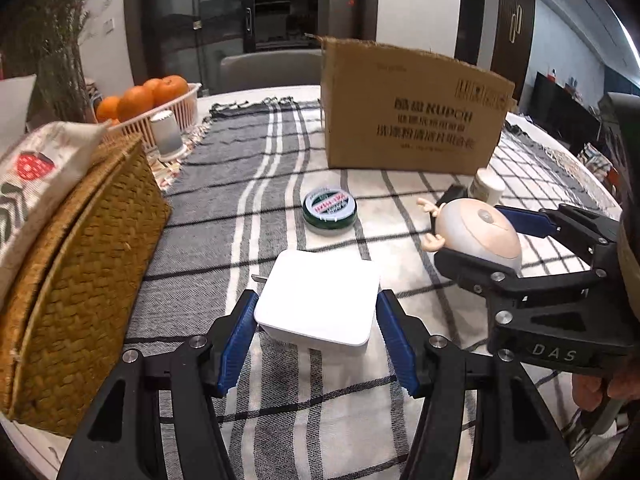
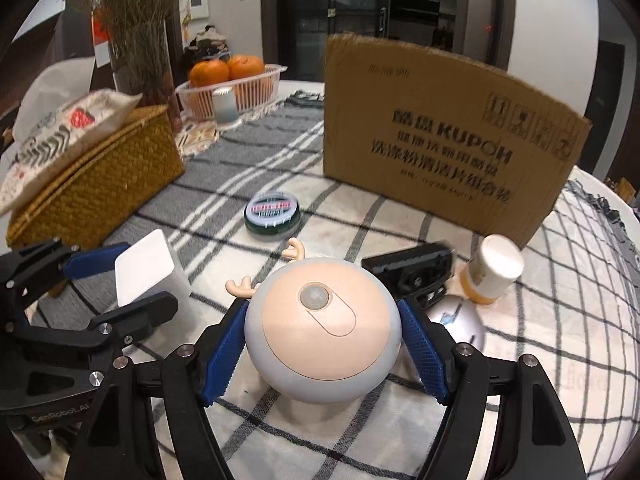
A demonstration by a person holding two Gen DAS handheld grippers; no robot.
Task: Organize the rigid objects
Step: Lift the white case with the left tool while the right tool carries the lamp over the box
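**Two Hard Shells in Hand**

Checked cloth surface [image 1: 280, 152], carton [image 1: 412, 112] far. Left gripper [image 1: 316, 332] clenched on white box [image 1: 320, 296], near centre: stiff, light, slick, held by flat sides. Right gripper [image 2: 322, 344] grasping dome lamp [image 2: 324, 328] at widest girth; smooth, rounded, antlers fragile.

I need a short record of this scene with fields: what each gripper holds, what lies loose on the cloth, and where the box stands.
left gripper: shut on white box, lifted off the cloth
right gripper: shut on round toy with antlers
loose on cloth: green tin, black device, white bottle, silver mouse
carton: upright, behind the tin
wicker basket: at left, cloth bag on top
oranges: in white basket, far left
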